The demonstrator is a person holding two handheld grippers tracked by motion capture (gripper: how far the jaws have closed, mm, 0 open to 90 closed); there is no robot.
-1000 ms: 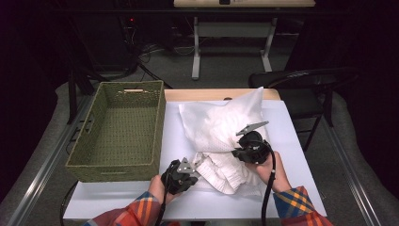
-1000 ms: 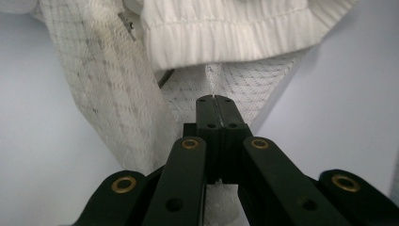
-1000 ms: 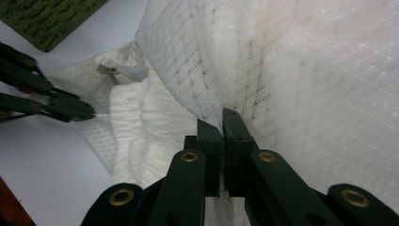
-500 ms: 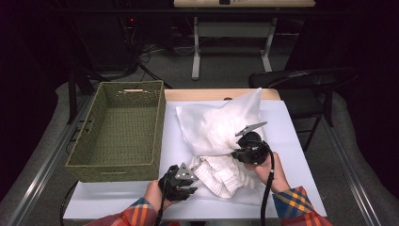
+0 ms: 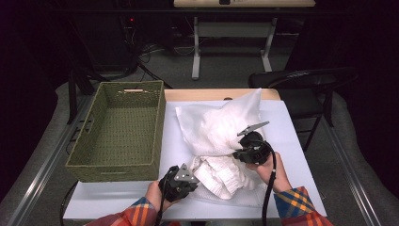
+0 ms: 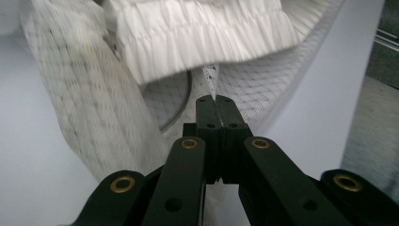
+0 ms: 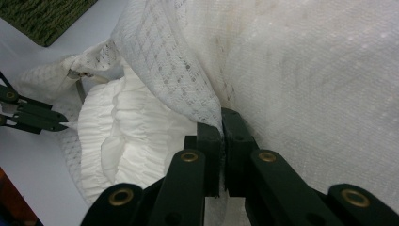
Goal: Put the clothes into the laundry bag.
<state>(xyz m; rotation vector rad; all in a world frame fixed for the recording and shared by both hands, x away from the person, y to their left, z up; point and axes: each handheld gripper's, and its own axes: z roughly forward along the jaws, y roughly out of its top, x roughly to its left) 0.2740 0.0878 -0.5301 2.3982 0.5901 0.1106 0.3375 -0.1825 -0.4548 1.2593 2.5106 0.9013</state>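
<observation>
We grip a soft, light mesh bag (image 5: 211, 129) w/ both tongs (image 6: 214, 100) (image 7: 221, 125) clamped on its thin edges; best held at the hem.

The high view looks forward and down from above the person's side, the table (image 5: 301, 141) running toward twelve o'clock. Each gripper view sits very close, looking along its own jaws. All three share the white mesh bag (image 5: 221, 127) (image 6: 80, 117) (image 7: 306, 84).
</observation>
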